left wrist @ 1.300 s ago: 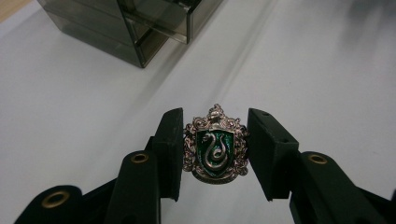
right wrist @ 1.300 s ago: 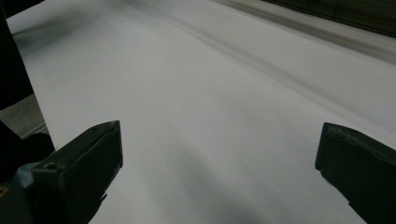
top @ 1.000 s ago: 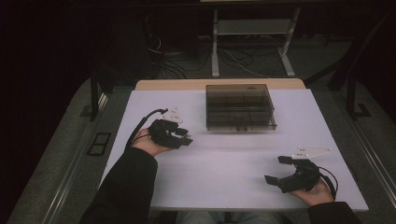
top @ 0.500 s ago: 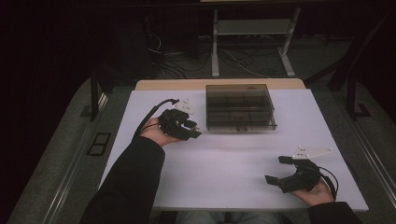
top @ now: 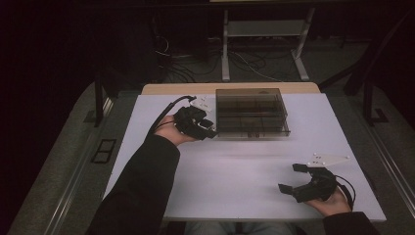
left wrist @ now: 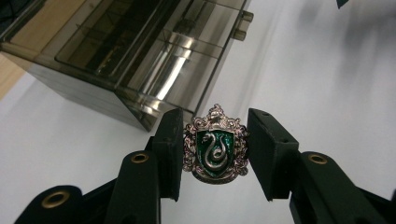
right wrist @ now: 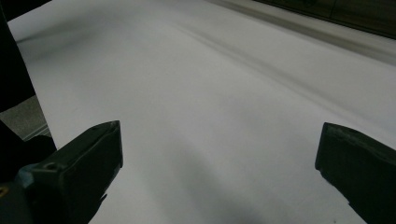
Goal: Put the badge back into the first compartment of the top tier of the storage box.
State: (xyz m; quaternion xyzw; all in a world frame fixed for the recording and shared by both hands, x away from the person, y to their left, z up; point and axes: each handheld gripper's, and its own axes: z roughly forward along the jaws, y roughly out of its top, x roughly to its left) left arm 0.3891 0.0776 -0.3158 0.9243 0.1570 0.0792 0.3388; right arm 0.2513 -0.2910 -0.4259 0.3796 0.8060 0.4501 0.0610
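**Badge in left tongs, beside smoked box**

Item 1. Left tongs (top: 208, 131). High view: held at the table's (top: 244, 171) far left, just beside the left wall of the box (top: 250, 111). Whether tongs and box touch cannot be told from above. Left gripper view: the two black jaws are clamped on the badge (left wrist: 215, 145), one pad (left wrist: 170, 149) on each side edge.

Item 2. Badge. A silver-coloured crest with a green shield and a coiled silver snake. It stands upright between the jaws, face to the camera, clear of the table. In the high view it is too small and dark to make out.

Item 3. Box. Smoked, see-through plastic, flat and low, at the table's far middle. High view: inner dividers form several compartments. Left gripper view: a near corner of the box lies just behind the badge, with two small round knobs on its farther edge.

Item 4. Right tongs (top: 294, 177). High view: held low at the table's near right, well apart from the box. Right gripper view: the jaws stand wide apart, with bare white table between them.

Item 5. Table. White top; dark floor and metal frame legs behind it in the high view.
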